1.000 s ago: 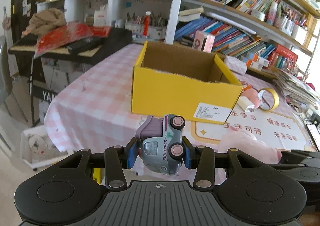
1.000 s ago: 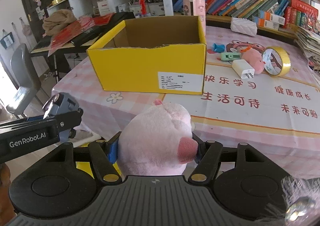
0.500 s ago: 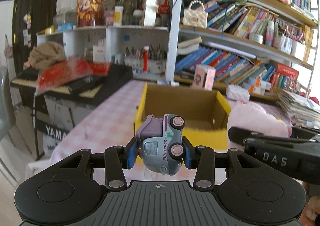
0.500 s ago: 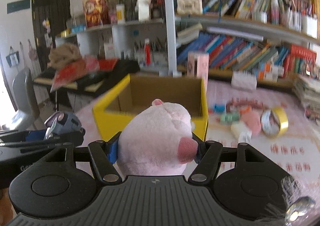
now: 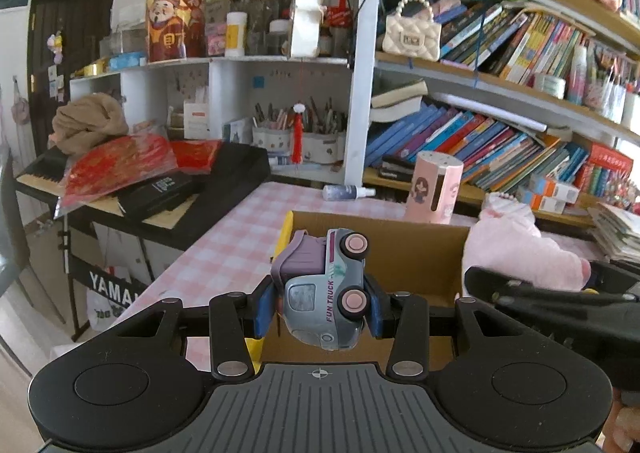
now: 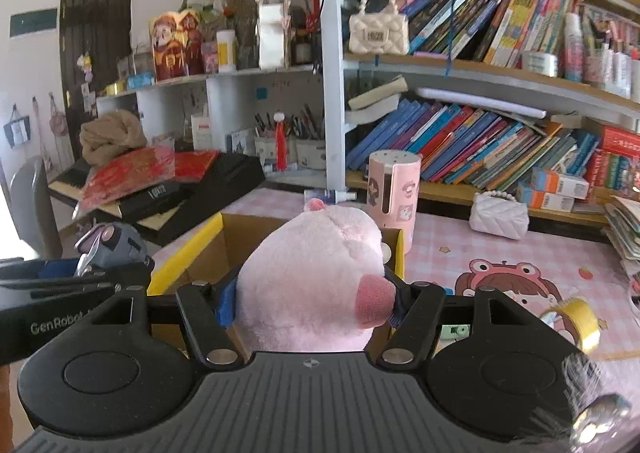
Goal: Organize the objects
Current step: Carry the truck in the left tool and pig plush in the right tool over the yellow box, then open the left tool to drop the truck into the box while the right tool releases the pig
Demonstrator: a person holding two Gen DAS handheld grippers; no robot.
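Your left gripper point(image 5: 318, 303) has its fingers clamped on a grey-and-lilac toy truck point(image 5: 320, 289) with pink wheels, tipped on its side over the yellow cardboard box point(image 6: 208, 237). Right of it, over the same box, your right gripper point(image 6: 314, 303) squeezes a pink plush pig point(image 6: 316, 277). The box sits on a pink-checked counter point(image 5: 240, 229) below crowded bookshelves point(image 6: 480, 141).

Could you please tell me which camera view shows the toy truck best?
The left wrist view: the toy truck sits centred, clamped in the left hand-held gripper, its lettering readable. The right wrist view shows only part of it at the left edge, behind that gripper's finger.
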